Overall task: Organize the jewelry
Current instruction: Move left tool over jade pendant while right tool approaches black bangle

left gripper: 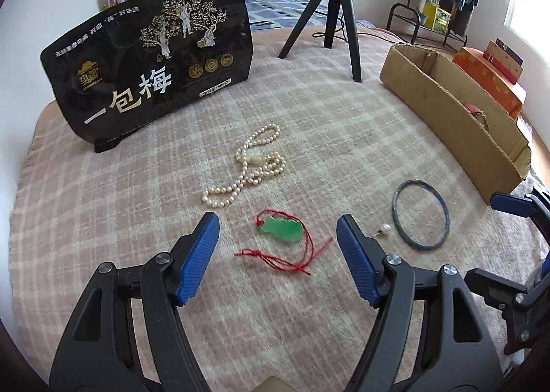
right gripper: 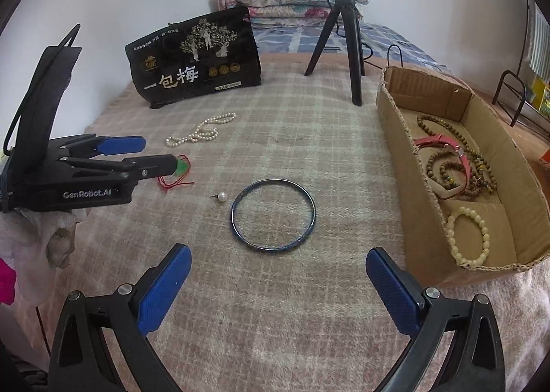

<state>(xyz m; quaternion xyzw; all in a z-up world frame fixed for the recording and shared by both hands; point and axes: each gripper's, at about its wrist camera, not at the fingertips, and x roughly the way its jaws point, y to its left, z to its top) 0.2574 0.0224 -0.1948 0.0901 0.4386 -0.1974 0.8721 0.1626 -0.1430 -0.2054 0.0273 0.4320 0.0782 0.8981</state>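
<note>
I have my left tool spread wide and empty over the green pendant on its red cord, which lies loose on the bed between the pads, so I judge it is lined up to take that piece. My right tool is likewise released, holding nothing, just near of the dark bangle, with the small pearl stud to its left and the pearl necklace farther off; the cardboard box on the right already holds bracelets and beads, so I take it as the place for the rest
</note>
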